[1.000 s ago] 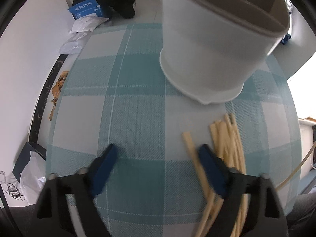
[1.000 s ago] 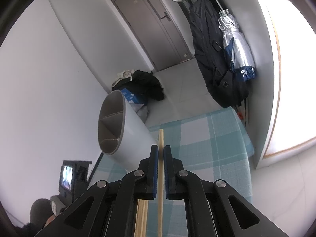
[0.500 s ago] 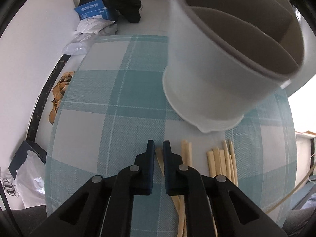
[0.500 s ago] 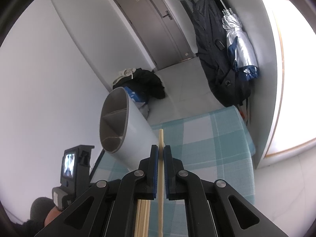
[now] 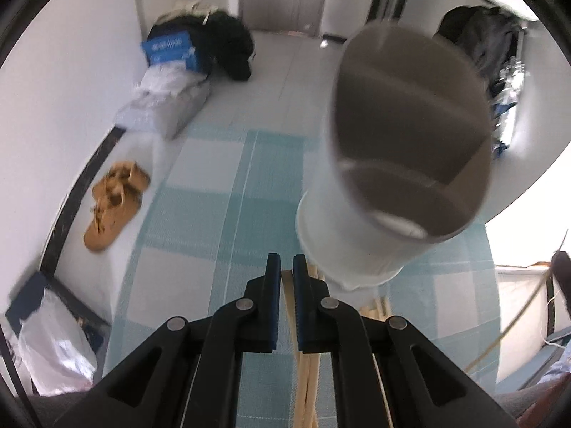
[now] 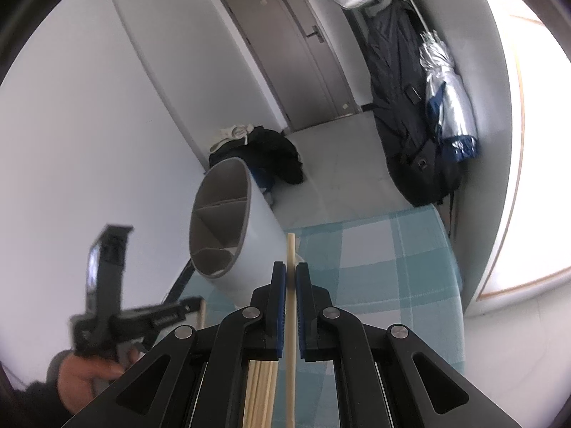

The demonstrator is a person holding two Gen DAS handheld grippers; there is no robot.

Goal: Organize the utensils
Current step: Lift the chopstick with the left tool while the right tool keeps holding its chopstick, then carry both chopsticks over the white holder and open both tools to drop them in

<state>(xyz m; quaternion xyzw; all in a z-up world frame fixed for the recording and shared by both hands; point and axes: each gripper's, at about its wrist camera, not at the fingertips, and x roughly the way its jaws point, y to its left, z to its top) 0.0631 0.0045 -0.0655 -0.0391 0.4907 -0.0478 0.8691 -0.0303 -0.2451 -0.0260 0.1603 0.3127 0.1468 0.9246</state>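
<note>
Beside one grey holder (image 6: 228, 235), each claw, left (image 5: 285, 267) and right (image 6: 291, 278), clenches one chopstick (image 6: 291, 249).

I think I am in a home, near the way in. I see a grey door (image 6: 296, 57), coats (image 6: 399, 107) and an umbrella (image 6: 449, 107) hanging far right, sandals (image 5: 114, 207) on the floor.

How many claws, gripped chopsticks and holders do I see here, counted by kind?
Claws: 2, left claw, right claw
Gripped chopsticks: 2, one per claw
Holder: 1
Total: 5
</note>
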